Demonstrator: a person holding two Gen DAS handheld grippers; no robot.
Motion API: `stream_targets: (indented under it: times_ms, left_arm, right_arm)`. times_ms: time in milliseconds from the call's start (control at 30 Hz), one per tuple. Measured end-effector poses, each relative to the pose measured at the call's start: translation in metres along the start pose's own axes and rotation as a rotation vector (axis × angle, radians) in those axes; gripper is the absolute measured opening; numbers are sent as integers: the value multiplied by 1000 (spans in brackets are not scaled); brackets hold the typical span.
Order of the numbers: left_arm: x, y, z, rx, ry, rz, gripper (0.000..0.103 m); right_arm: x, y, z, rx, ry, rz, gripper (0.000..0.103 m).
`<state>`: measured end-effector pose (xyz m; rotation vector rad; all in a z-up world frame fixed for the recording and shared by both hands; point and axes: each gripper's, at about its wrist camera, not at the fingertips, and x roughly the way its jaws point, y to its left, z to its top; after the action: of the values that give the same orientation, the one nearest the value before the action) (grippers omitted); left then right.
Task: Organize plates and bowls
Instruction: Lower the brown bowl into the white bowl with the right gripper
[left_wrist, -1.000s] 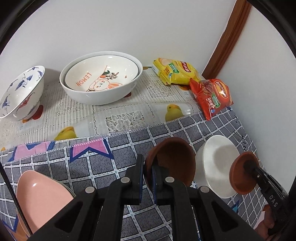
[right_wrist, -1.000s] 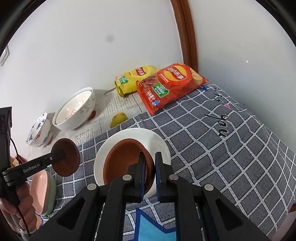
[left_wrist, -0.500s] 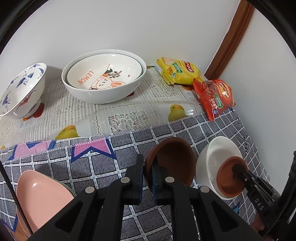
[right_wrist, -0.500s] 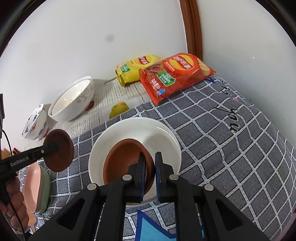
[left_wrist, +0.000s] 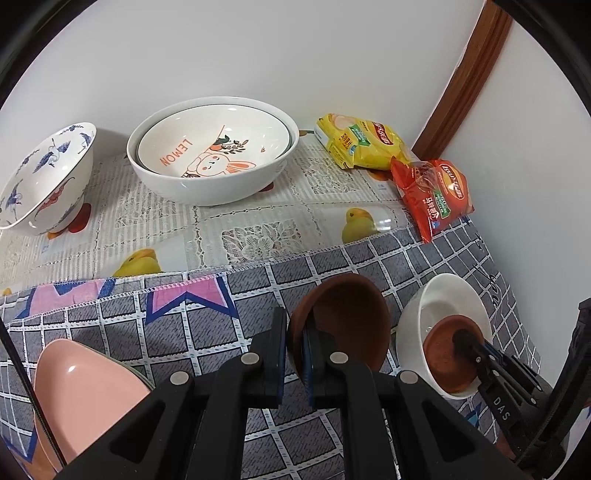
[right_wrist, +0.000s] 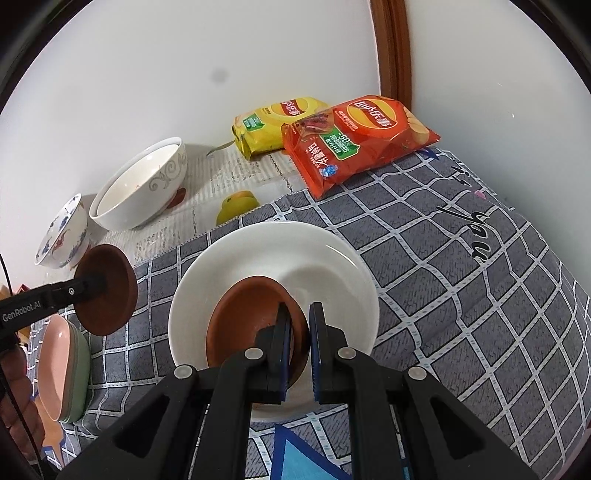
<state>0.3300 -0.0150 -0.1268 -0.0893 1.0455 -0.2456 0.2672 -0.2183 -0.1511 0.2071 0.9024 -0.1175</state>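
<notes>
The right gripper (right_wrist: 298, 334) pinched a brown saucer's (right_wrist: 251, 317) rim inside the white bowl (right_wrist: 273, 258) to nest it, while the left gripper (left_wrist: 293, 349), clamped on another saucer (left_wrist: 347, 321), waited beside that bowl.

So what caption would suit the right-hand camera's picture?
Right gripper lowers a brown dish into the white bowl; left gripper holds another.

Both grippers matte black w/ silver round screws, blue pads on fingers (right_wrist: 283, 334). Left gripper (right_wrist: 92, 286) arm reads "GenRobot.AI"; right gripper (left_wrist: 466, 339) marked "DAS". Thin black cable (left_wrist: 22, 373) by left.
</notes>
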Motion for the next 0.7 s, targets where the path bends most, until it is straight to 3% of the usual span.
stream_targets:
  times_ms: [700]
  left_arm:
    - [-2,-11,-2,25,3,-38,8]
  right_arm:
    - [18,8,6,-61,16,-79,9]
